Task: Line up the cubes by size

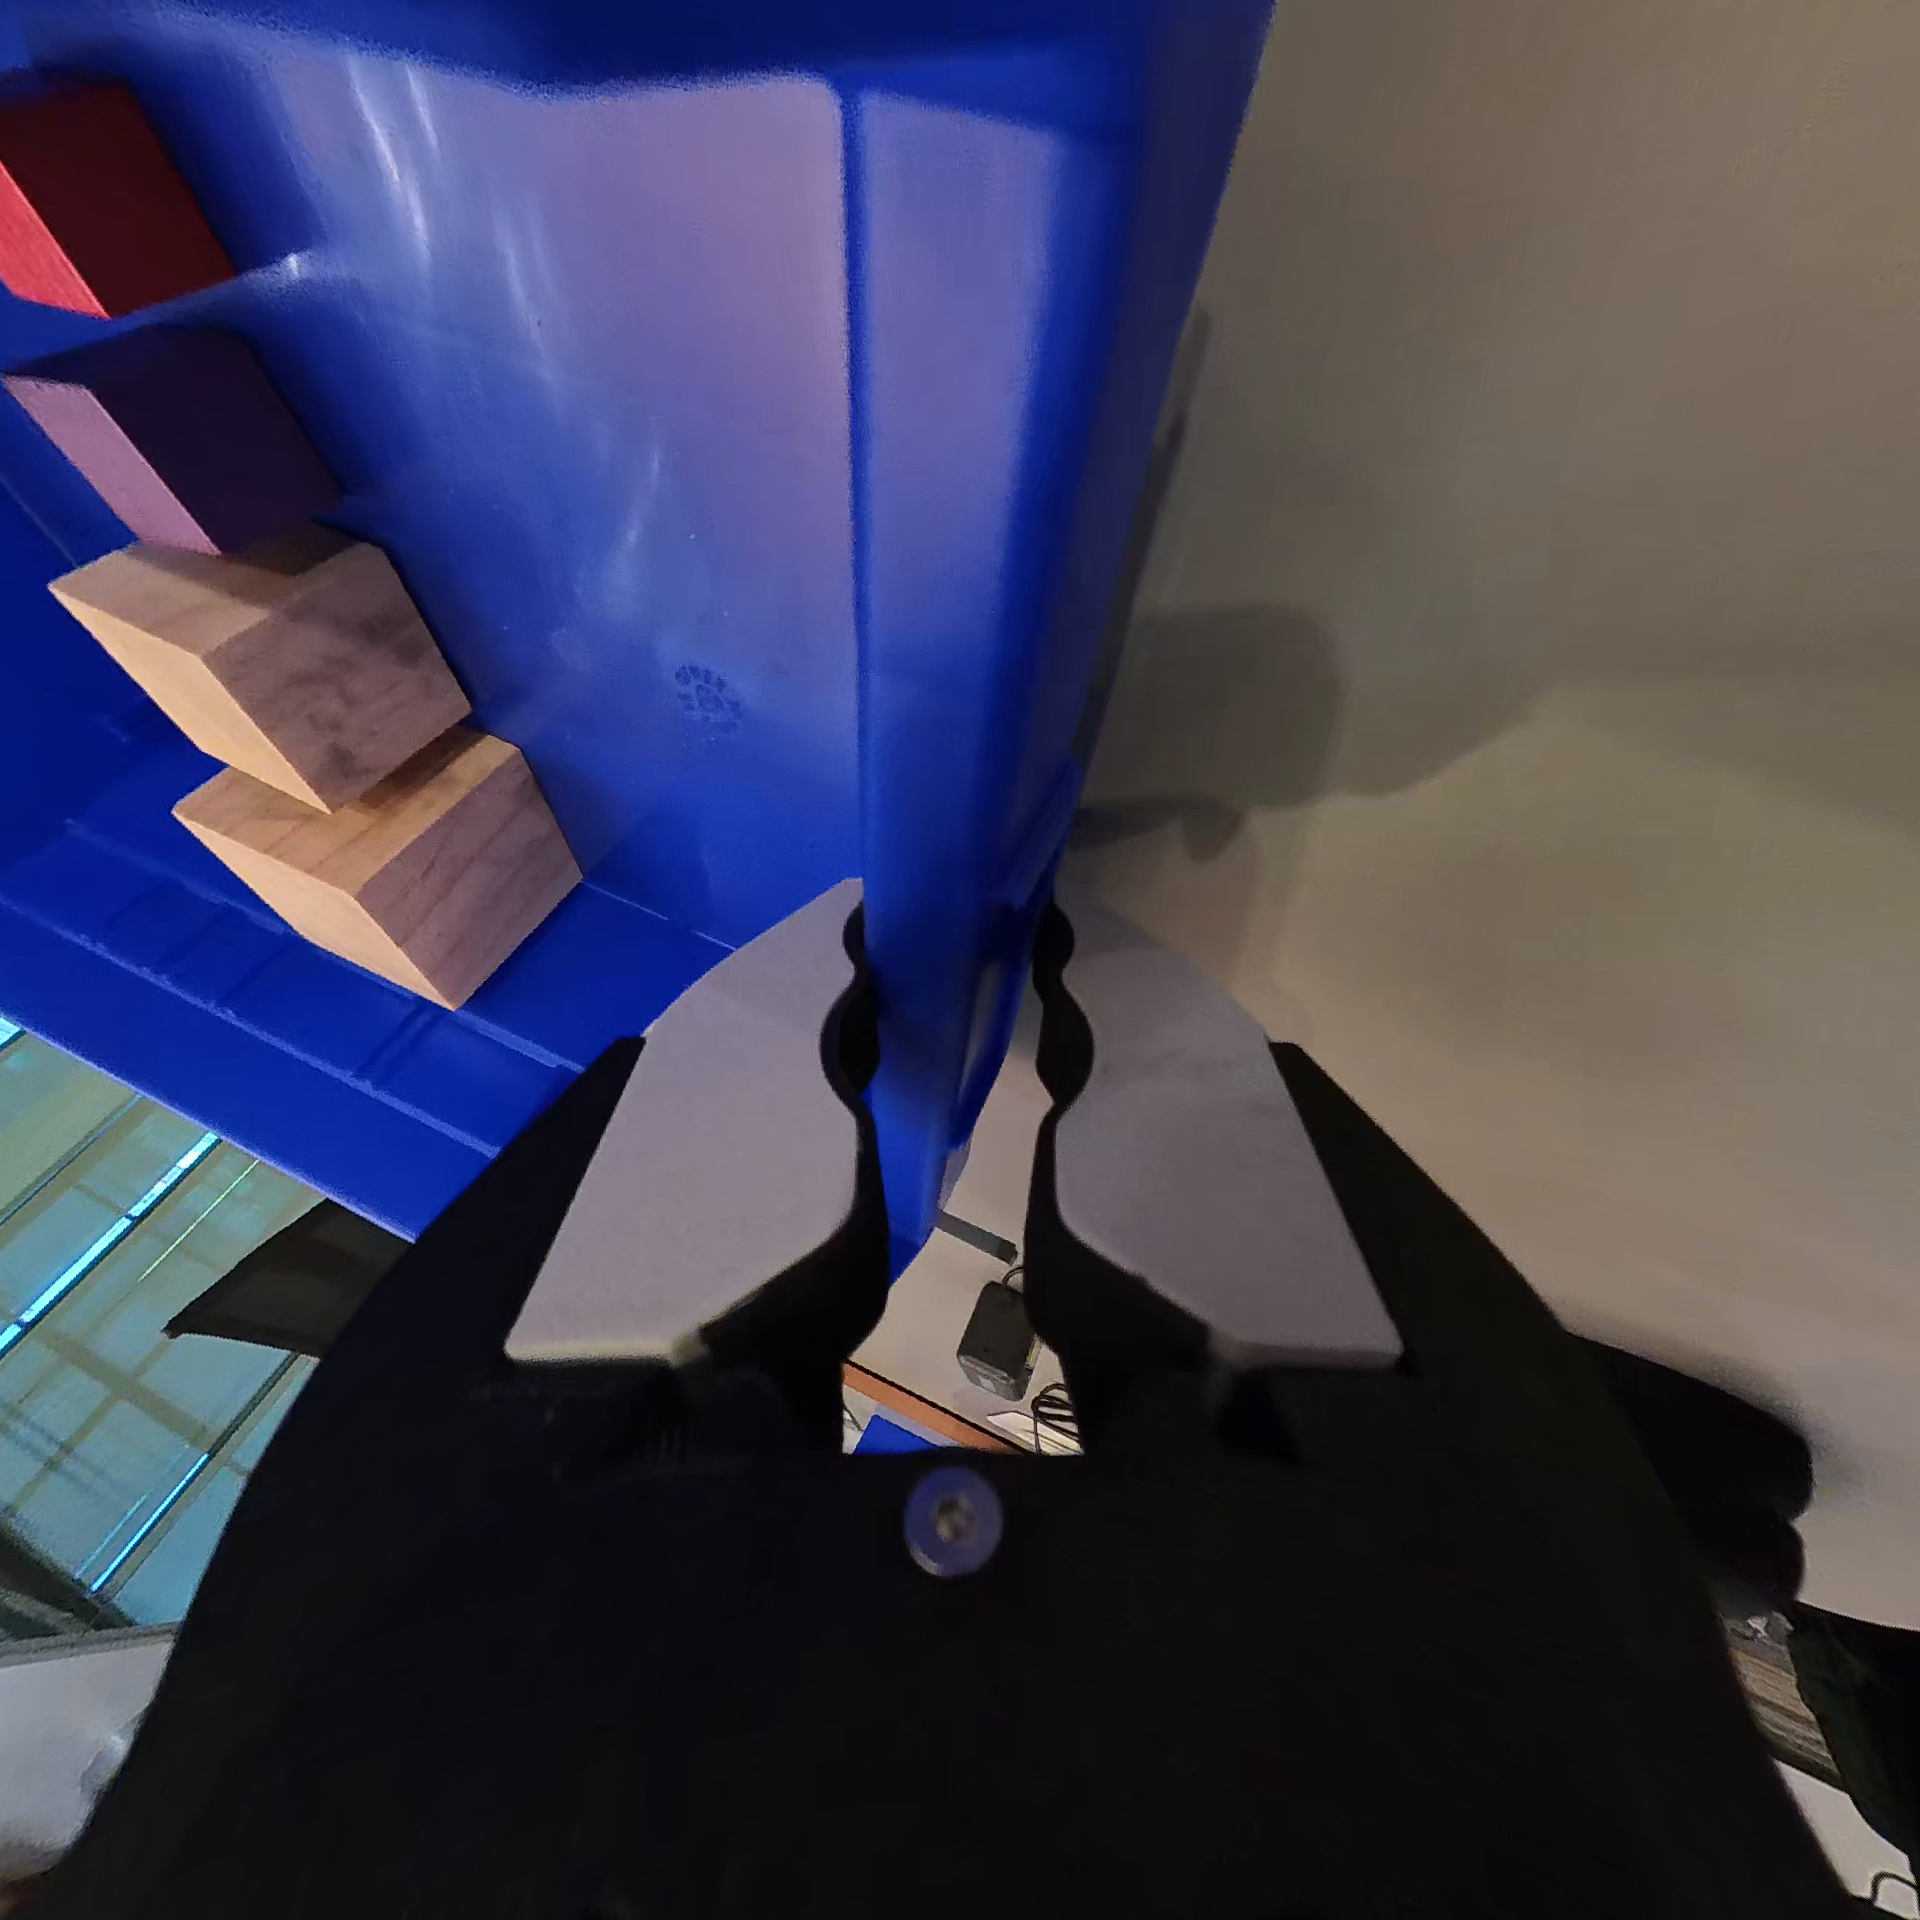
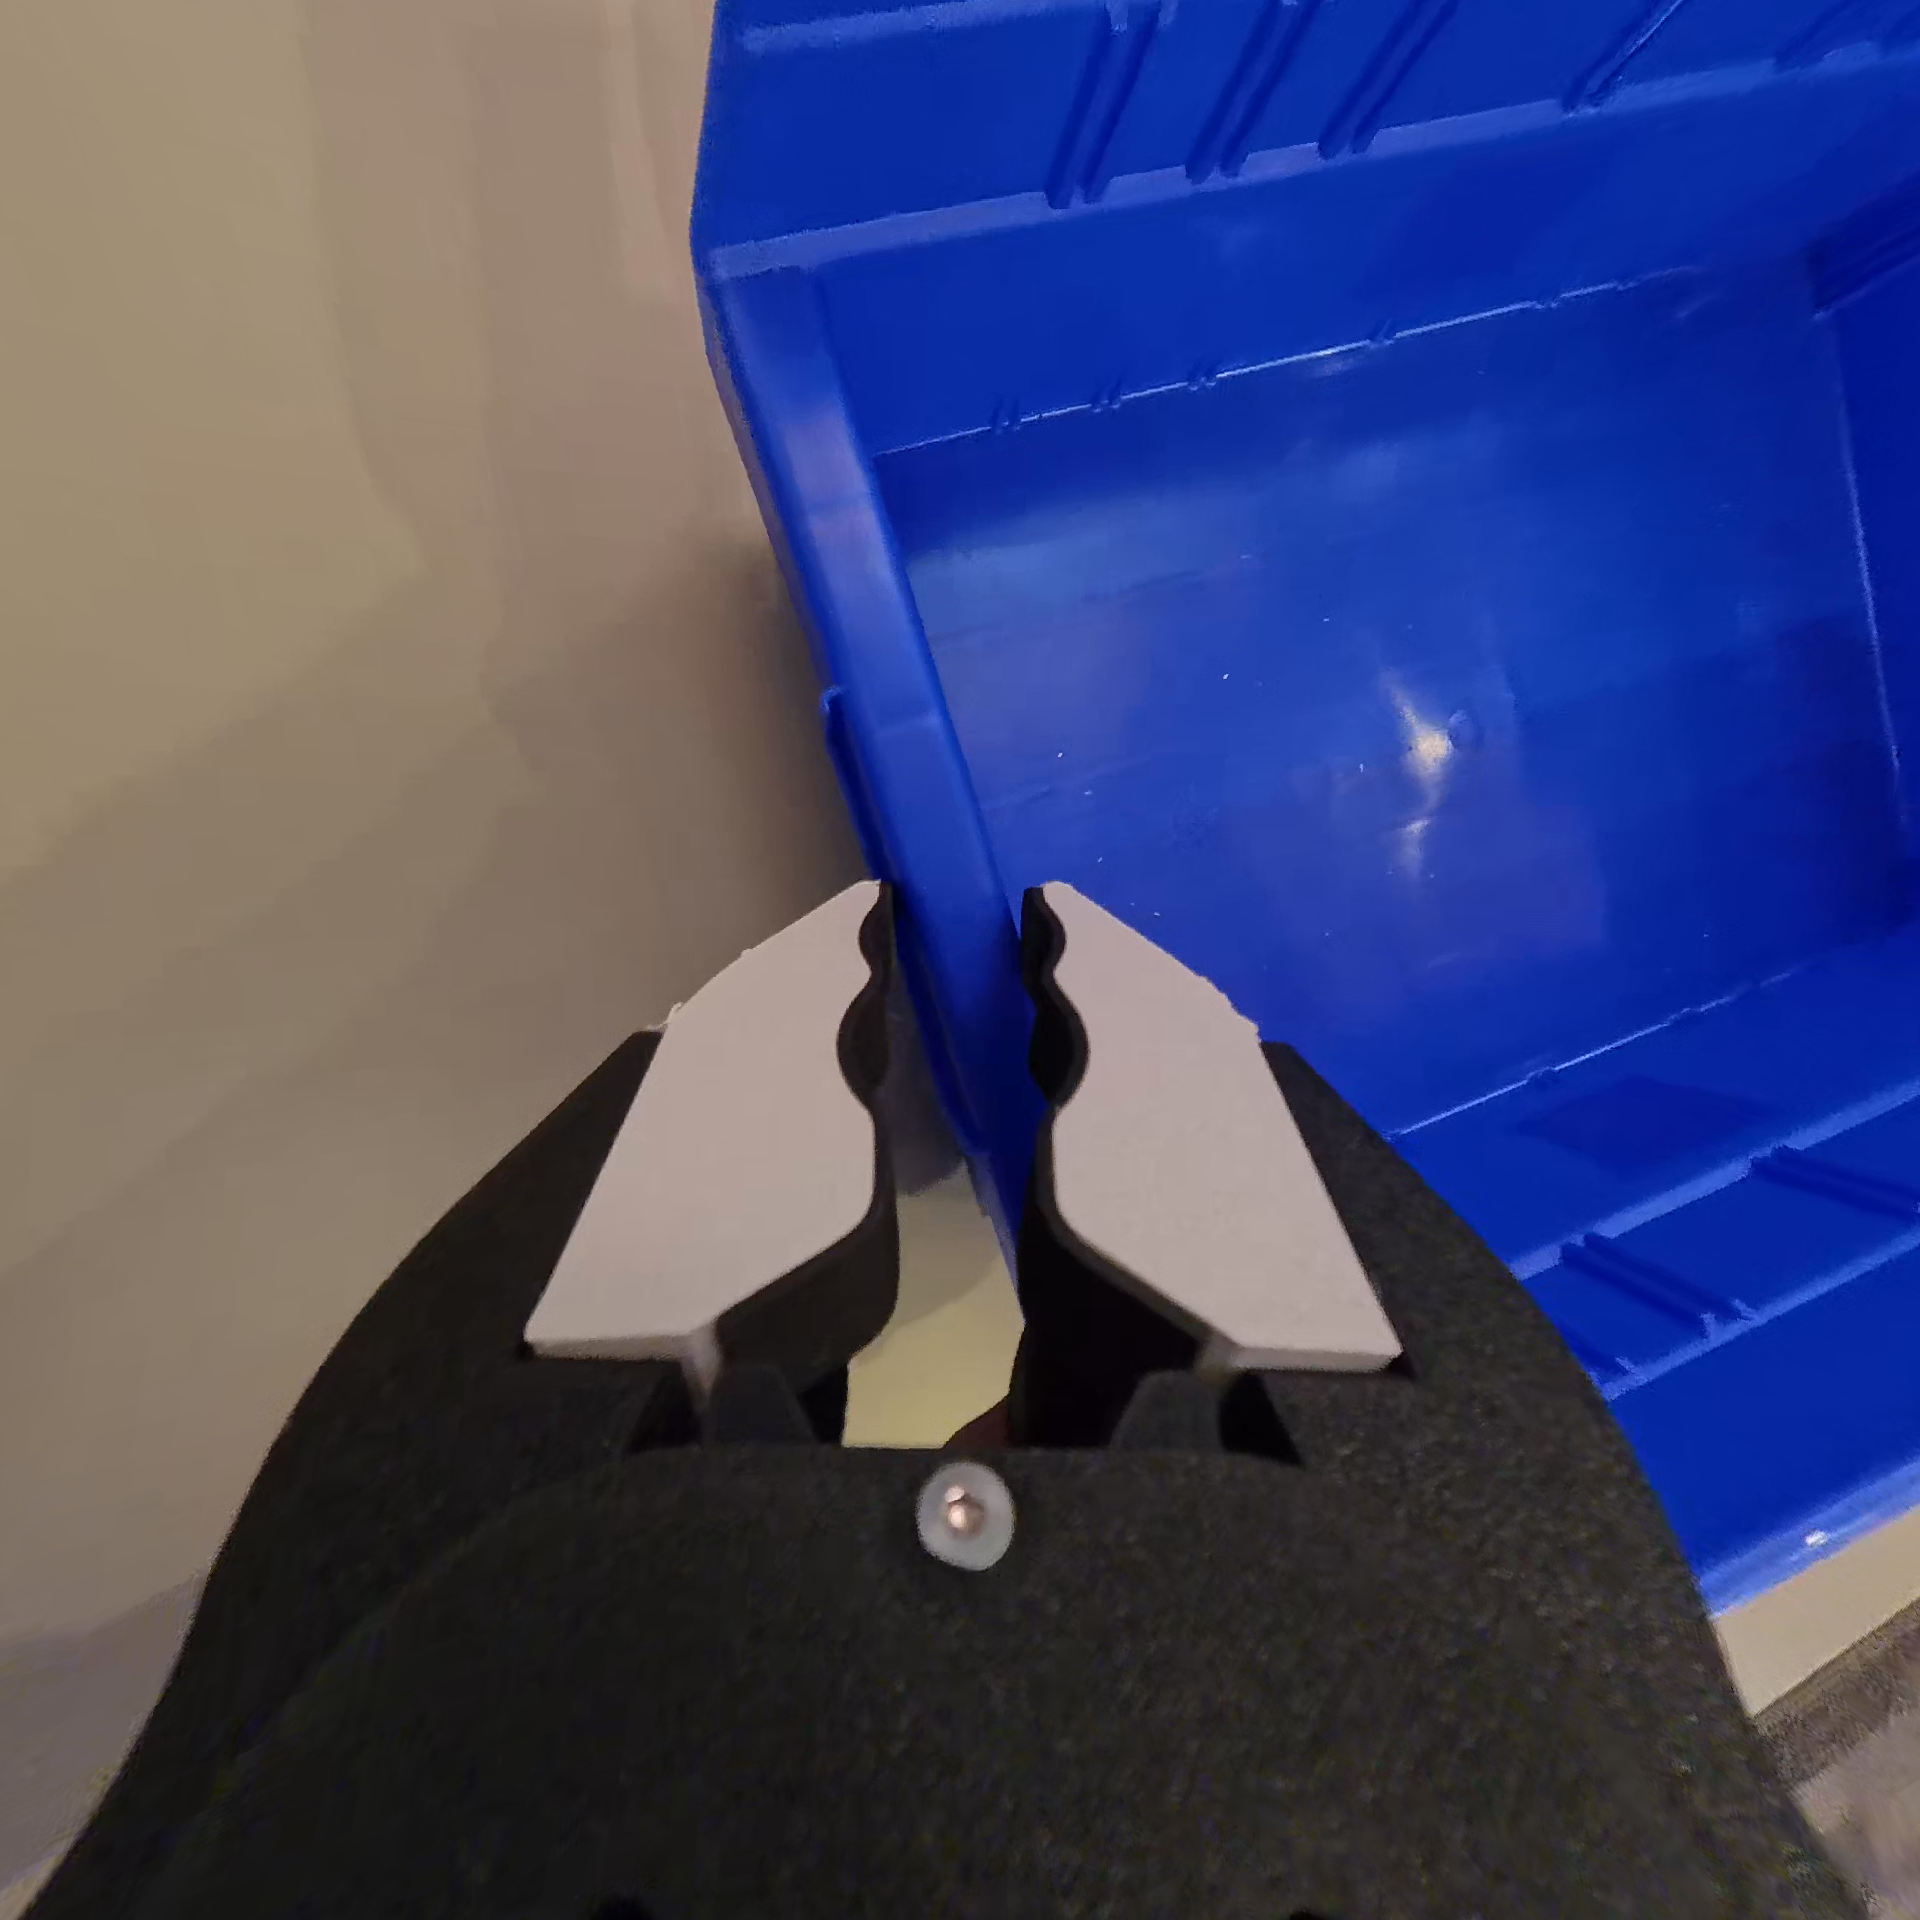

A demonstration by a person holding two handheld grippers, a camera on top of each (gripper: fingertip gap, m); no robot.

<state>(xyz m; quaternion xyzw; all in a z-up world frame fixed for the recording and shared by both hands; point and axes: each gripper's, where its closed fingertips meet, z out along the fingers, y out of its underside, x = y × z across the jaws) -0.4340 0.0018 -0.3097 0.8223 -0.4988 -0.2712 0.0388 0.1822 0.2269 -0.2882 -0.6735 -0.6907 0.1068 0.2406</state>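
Observation:
A blue plastic bin (image 1: 675,416) fills both views and looks tilted. My left gripper (image 1: 956,925) is shut on one side wall of it, with the wall between the pads. My right gripper (image 2: 956,904) is shut on the rim of a side wall of the same bin (image 2: 1351,675). In the left wrist view several cubes lie in a row inside the bin at the left: a red cube (image 1: 94,187), a purple cube (image 1: 177,447) and two bare wooden cubes (image 1: 281,665) (image 1: 395,862). The part of the bin's inside that shows in the right wrist view holds no cubes.
A plain beige surface (image 1: 1558,520) lies beside the bin in both views (image 2: 312,623). A black adapter with cables (image 1: 997,1340) shows below, between my left fingers. Window panes (image 1: 104,1299) show at the lower left.

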